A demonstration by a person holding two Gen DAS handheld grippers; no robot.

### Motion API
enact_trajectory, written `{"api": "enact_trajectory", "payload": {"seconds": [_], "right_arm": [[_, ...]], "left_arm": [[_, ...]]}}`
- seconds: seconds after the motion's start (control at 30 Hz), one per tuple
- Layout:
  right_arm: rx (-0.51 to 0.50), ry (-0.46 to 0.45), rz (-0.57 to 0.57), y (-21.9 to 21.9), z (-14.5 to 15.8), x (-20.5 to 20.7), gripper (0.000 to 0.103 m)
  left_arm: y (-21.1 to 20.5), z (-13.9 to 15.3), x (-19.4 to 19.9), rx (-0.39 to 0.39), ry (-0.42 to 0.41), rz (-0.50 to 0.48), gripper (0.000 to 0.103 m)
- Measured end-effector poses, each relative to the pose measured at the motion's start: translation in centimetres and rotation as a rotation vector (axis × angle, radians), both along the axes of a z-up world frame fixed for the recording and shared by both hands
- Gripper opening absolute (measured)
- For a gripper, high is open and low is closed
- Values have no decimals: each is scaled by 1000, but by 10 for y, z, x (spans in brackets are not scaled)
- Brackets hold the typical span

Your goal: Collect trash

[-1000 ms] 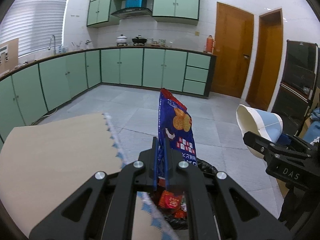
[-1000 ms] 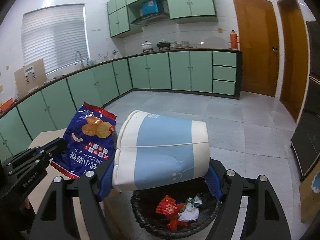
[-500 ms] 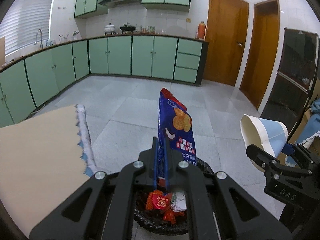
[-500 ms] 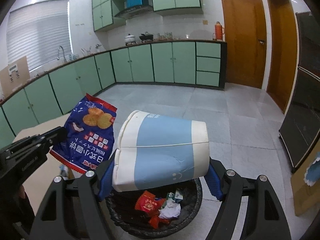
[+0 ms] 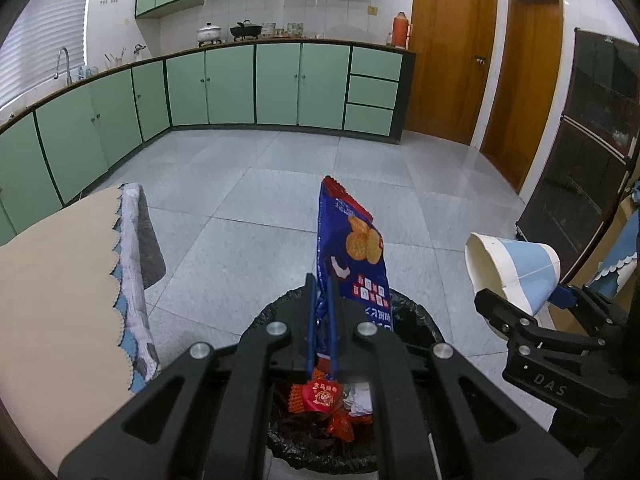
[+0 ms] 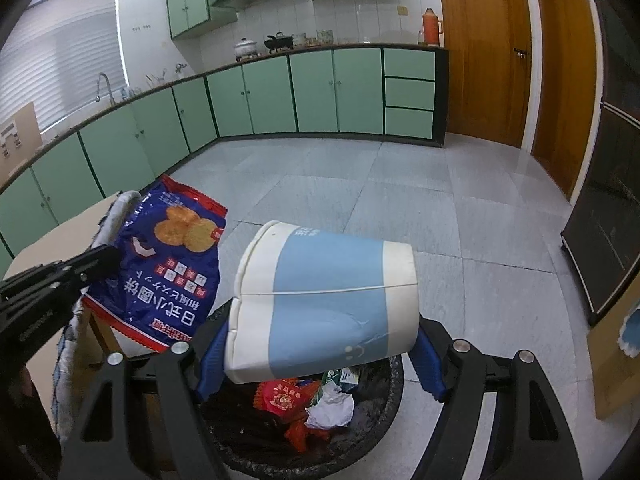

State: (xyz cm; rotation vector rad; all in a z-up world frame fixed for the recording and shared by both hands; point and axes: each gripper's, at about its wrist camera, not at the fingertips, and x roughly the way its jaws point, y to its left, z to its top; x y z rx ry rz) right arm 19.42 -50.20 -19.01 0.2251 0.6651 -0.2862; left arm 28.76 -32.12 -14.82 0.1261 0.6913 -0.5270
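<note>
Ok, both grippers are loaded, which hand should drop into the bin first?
Right, probably. The paper cup in the right gripper hangs over the bin opening; the snack bag sits nearer its rim.

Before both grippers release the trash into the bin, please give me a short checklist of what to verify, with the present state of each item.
1. Left gripper clamps the blue snack bag: ok.
2. Right gripper clamps the paper cup: ok.
3. Bag above the trash bin opening: ok.
4. Cup fully above the opening: cannot tell.
5. Room left in the bin: ok.
6. Cup empty: cannot tell.
</note>
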Motion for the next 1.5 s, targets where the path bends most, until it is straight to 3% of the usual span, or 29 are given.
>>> {"api": "enact_trajectory", "payload": {"seconds": [0.13,0.2,0.27,0.37,0.57,0.83,0.9,1.2,1.5], "right_arm": [[-12,-5,0,1,2,3,76],[-20,-8,-1,1,3,5,78],[-22,-11,-3,1,4,5,80],[-25,-17,-11,1,6,4,84],[-38,-49,-23,1,16,0,96],[-48,-74,-16,7,30,-9,97],[-47,-77,-12,7,34,-11,97],[-40,-108,3,22,55,-28,97],[-21,-102,10,47,69,-52,97]], "left_arm": [[-2,0,2,-4,2,6,9],[-1,-1,3,-6,5,10,23],[-1,-1,3,-10,0,16,30],[1,1,3,-11,-3,18,31],[8,13,1,-30,-34,28,44],[17,28,-5,-44,-68,36,59],[20,30,-9,-46,-76,38,67],[44,46,-30,-60,-113,66,81],[78,67,-56,-63,-135,106,86]]}}
